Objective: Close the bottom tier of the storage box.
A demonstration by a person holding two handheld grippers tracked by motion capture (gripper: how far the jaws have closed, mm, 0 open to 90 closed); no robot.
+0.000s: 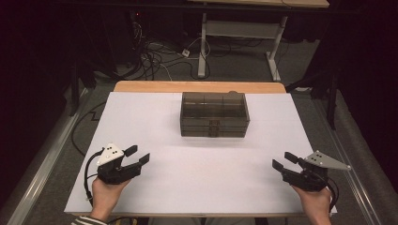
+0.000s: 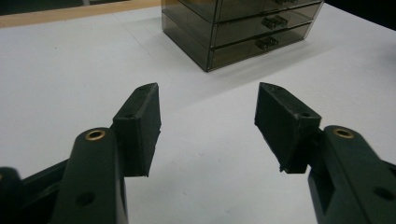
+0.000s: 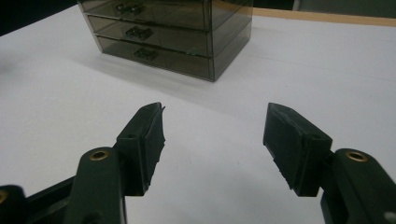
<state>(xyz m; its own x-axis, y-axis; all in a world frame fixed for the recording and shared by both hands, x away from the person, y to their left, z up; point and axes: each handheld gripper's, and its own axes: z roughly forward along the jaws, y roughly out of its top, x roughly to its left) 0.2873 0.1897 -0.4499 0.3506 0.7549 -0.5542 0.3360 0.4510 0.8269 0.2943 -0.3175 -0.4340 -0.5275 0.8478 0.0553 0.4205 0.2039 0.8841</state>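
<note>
Smoky translucent plastic drawer unit (image 1: 214,114) is sitting on the white-covered bench (image 1: 155,122), toward the far middle, near the bare wooden edge strip (image 1: 141,86). It is showing three shallow drawers stacked one over another, each with a small handle on its front, all facing the person. Drawers are looking pushed in flush.

Left gripper (image 1: 137,155) is resting low at the near left of the bench, held in the person's left hand (image 1: 104,192), pointing inward toward the drawer unit. Its fingers (image 2: 140,126) are standing wide apart with nothing between them, bare white bench surface showing in the gap. A black cable (image 1: 87,173) is looping from its body.

Right gripper (image 1: 284,161) is sitting at the near right, held in the right hand (image 1: 313,202), mirroring the other and likewise aiming at the drawer unit. Its fingers (image 3: 142,140) are also spread wide, gripping nothing.

Both grippers are staying well apart from the drawer unit and from each other. In the left gripper view the unit's corner is facing the camera, fronts at right; in the right gripper view the fronts are at left.

Beyond the bench, tangled cables (image 1: 155,58) are lying on the grey floor beside a second table's legs (image 1: 202,47).
</note>
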